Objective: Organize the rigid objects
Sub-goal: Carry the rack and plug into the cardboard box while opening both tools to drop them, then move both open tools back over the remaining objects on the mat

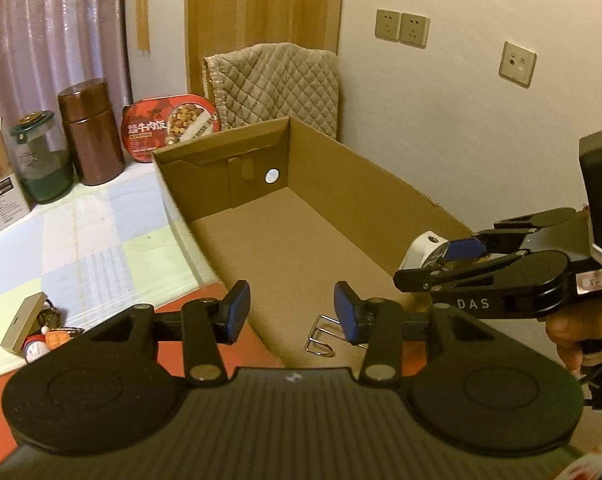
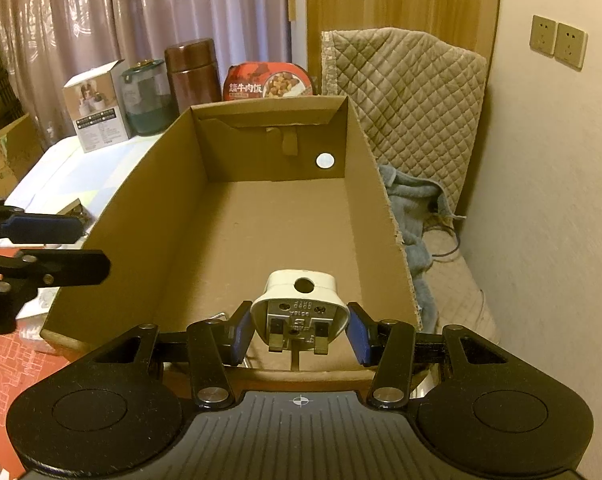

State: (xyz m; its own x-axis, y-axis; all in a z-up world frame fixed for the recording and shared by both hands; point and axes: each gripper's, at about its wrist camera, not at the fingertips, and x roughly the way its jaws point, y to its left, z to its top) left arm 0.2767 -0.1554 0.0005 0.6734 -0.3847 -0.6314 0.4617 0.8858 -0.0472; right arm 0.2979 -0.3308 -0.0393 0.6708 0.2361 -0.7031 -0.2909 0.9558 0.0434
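White plug (image 2: 300,307) pinched by right gripper (image 2: 300,330) over cardboard box (image 2: 149,208) near end. Left gripper (image 1: 292,311) held spread, empty. Wire clip (image 1: 321,336) seen in left view only. Canisters (image 2: 191,74) stood at 11 o'clock.

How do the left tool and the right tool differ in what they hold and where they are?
The right tool grips a white plug; the left tool holds nothing. The right tool sits over the cardboard box; the left tool straddles the box's near left wall. Both have blue pads.
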